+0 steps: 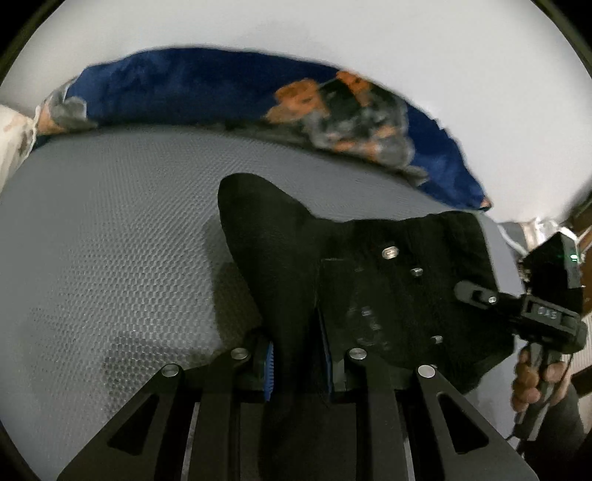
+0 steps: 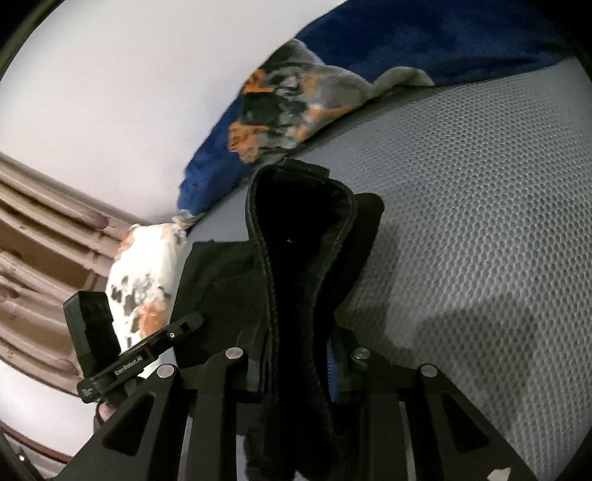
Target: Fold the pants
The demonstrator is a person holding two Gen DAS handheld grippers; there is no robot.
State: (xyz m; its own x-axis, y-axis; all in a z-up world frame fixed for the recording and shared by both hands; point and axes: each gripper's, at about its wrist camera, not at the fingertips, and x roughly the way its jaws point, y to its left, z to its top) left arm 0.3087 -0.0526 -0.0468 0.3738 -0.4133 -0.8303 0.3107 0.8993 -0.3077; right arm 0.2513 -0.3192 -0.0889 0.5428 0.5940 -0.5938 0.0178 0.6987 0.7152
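The black pants (image 1: pixel 266 236) are lifted above a grey textured mattress (image 1: pixel 111 229). My left gripper (image 1: pixel 298 362) is shut on a fold of the black cloth, which stands up between its blue-padded fingers (image 1: pixel 269 370). My right gripper (image 2: pixel 299 355) is shut on a hemmed edge of the pants (image 2: pixel 296 222), which loops up in front of it. The right gripper's body and the hand holding it show at the right of the left wrist view (image 1: pixel 544 314). The left gripper's body shows at the lower left of the right wrist view (image 2: pixel 122 355). The cloth spans between both grippers.
A blue blanket with orange and grey print (image 1: pixel 229 88) lies along the far edge of the mattress, also in the right wrist view (image 2: pixel 281 100). A white patterned pillow (image 2: pixel 148 281) is beside it. A white wall (image 1: pixel 296 26) is behind. Brown slatted furniture (image 2: pixel 44 236) stands at left.
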